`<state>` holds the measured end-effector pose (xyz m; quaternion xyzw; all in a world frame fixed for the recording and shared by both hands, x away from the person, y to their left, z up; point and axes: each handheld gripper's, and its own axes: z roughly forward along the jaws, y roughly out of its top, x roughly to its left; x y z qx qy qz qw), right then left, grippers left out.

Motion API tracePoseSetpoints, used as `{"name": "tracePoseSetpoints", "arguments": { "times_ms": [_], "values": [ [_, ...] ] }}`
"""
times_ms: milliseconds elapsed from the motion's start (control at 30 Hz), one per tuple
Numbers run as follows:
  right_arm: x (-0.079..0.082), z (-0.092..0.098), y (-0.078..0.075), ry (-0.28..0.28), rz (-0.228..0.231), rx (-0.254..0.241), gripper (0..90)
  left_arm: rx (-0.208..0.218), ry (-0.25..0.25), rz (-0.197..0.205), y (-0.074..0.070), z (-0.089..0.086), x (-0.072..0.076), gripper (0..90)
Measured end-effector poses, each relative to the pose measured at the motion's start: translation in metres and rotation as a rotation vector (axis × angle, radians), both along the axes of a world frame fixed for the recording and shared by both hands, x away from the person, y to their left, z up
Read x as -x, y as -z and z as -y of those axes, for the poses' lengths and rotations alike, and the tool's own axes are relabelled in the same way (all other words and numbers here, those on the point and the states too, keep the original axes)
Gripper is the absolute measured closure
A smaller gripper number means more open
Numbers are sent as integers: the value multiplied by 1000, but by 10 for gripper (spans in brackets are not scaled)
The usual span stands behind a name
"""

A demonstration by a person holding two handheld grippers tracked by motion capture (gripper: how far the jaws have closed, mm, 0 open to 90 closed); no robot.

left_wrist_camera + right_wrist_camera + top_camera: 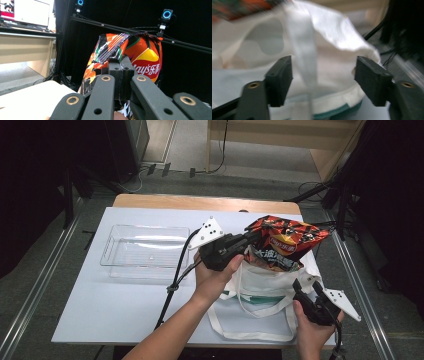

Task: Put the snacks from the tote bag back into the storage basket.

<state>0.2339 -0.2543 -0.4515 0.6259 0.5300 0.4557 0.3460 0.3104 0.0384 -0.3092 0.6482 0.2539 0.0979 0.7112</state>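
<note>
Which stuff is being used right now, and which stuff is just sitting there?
Being used:
- chip bag, pinched in the shut left gripper
- white tote bag, under the chip bag
- right gripper, jaws apart at the tote's edge

Just sitting there:
- clear plastic tray, empty, to the left on the table
</note>
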Motion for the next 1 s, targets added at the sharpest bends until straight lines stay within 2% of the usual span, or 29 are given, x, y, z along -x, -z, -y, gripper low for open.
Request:
{"name": "tracePoseSetpoints", "arguments": {
  "times_ms": [33, 67, 100, 133, 167, 200, 233, 267, 333, 433, 567, 633, 767, 867, 1000],
  "values": [
    [6, -6, -4, 22, 29, 3, 305, -9, 2, 4, 0, 2, 0, 900],
    [15, -13, -8, 38, 77, -4, 338, -14, 4, 6, 0, 3, 0, 900],
    [20, -18, -10, 37, 102, -12, 374, -15, 6, 6, 0, 5, 0, 900],
    [26, -28, -12, 4, 139, -20, 434, -19, 7, 7, 1, 6, 0, 900],
    [28, -37, -13, -49, 155, -19, 512, -21, 6, 5, 1, 6, 0, 900],
    [29, -45, -12, -124, 161, -8, 610, -17, 8, 1, 2, 7, 0, 900],
    [27, -52, -11, -186, 156, -5, 640, -16, 10, -4, 3, 7, -1, 900],
    [24, -63, -9, -274, 139, -14, 672, -16, 10, -7, 3, 8, 0, 900],
    [17, -76, -3, -383, 104, -51, 716, -16, 11, -6, 4, 9, 0, 900],
    [8, -92, 7, -467, 30, -88, 769, -17, 15, -6, 5, 11, 1, 900],
    [-1, -111, 18, -575, -64, -37, 796, -10, 17, -7, 5, 12, 1, 900],
    [-5, -118, 21, -580, -116, 13, 816, -5, 18, -9, 5, 13, 1, 900],
    [-12, -122, 22, -582, -181, 21, 852, 9, 26, -12, 3, 14, 3, 900],
    [-13, -123, 23, -588, -194, 37, 861, 21, 36, -10, -1, 15, 5, 900],
    [-12, -123, 23, -588, -188, 42, 858, 25, 45, 3, -5, 19, 9, 900]
  ]
}}
